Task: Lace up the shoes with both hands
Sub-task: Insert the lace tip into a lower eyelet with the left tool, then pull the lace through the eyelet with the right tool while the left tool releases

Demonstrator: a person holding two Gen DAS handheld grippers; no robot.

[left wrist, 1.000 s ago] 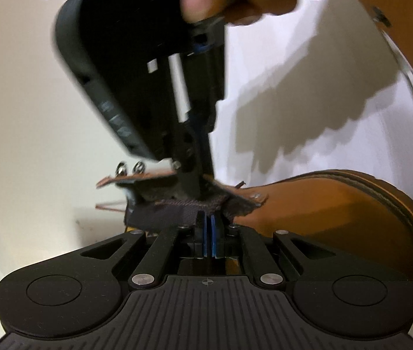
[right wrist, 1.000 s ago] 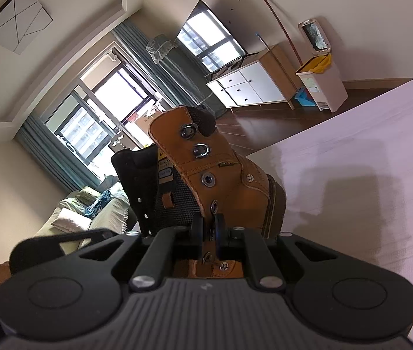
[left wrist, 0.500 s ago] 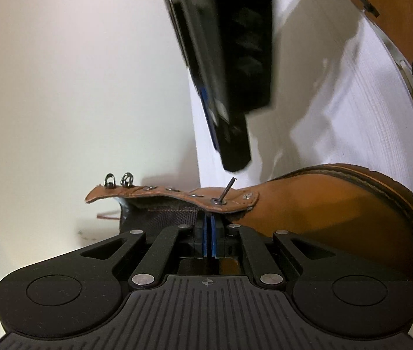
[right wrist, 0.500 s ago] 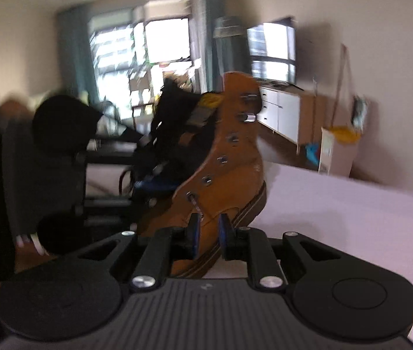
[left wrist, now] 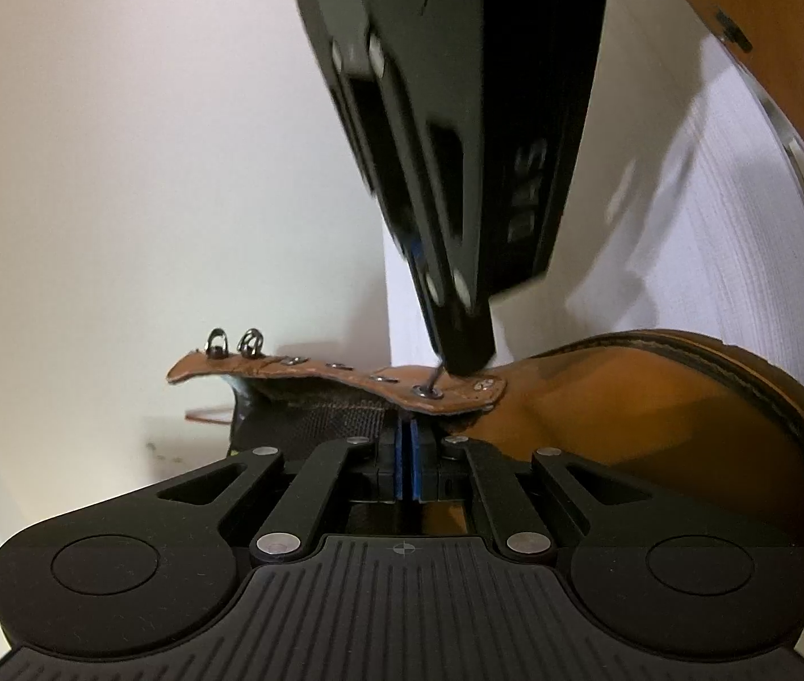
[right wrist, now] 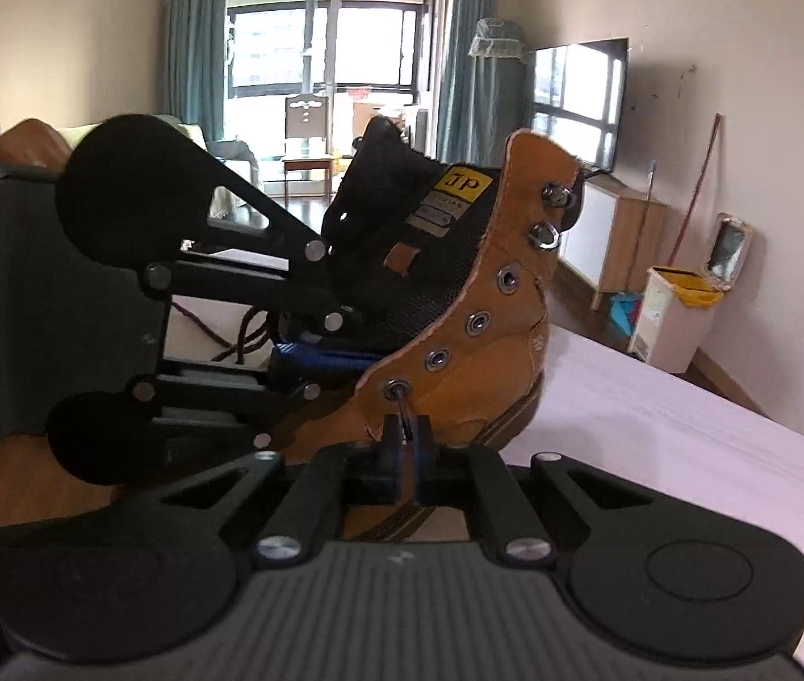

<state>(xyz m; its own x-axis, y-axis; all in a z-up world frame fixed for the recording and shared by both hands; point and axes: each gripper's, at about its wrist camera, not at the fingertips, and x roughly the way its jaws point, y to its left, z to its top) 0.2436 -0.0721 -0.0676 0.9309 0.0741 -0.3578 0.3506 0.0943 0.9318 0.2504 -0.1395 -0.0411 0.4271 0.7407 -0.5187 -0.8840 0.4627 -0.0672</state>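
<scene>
A: One eyelet threaded so far? The right gripper point(right wrist: 406, 438) pinches the lace tip point(right wrist: 403, 406) at the lowest eyelet point(right wrist: 396, 389), frame centre.

B: Yes; five above remain bare. The left gripper point(left wrist: 405, 448), fingers pressed together, clamps the boot point(left wrist: 629, 414)'s tongue.

A: Half a second ago?

B: The right gripper hung above the tip, not gripping.

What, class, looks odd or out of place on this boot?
The tan boot is almost unlaced: only the lace tip, pinched by the right gripper, pokes from the lowest eyelet. The left gripper clamps the black tongue.
</scene>
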